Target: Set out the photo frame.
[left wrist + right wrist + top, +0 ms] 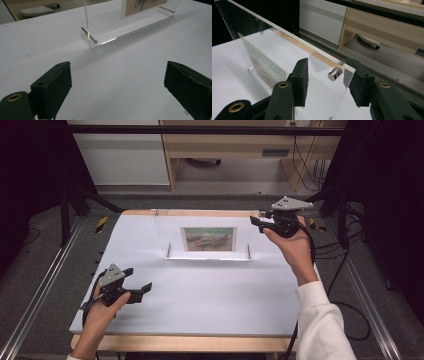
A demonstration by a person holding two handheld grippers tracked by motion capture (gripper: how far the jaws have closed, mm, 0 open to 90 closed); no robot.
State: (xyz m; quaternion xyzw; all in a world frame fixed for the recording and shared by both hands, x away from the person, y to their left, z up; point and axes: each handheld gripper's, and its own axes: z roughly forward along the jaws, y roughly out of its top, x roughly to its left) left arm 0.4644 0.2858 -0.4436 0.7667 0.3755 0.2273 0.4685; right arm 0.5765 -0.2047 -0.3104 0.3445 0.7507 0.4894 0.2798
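Tongs, two sets, with one clear acrylic picture frame (209,240) on your white desk (200,295).

Right tongs (256,218): you hold them raised at the frame's upper right corner, jaws part open, one to each side of the clear panel with a gap on both sides, so neither pad presses it; a small silver standoff (335,73) in that corner lies between them. Left tongs (139,280): you hold them low over the near left of the desk, jaws wide apart with bare desk between, gripping nothing, well apart from the frame. Frame: upright at the far middle of the desk, a landscape print (208,239) in its centre, a metal pin (89,35) through each lower corner as a foot.
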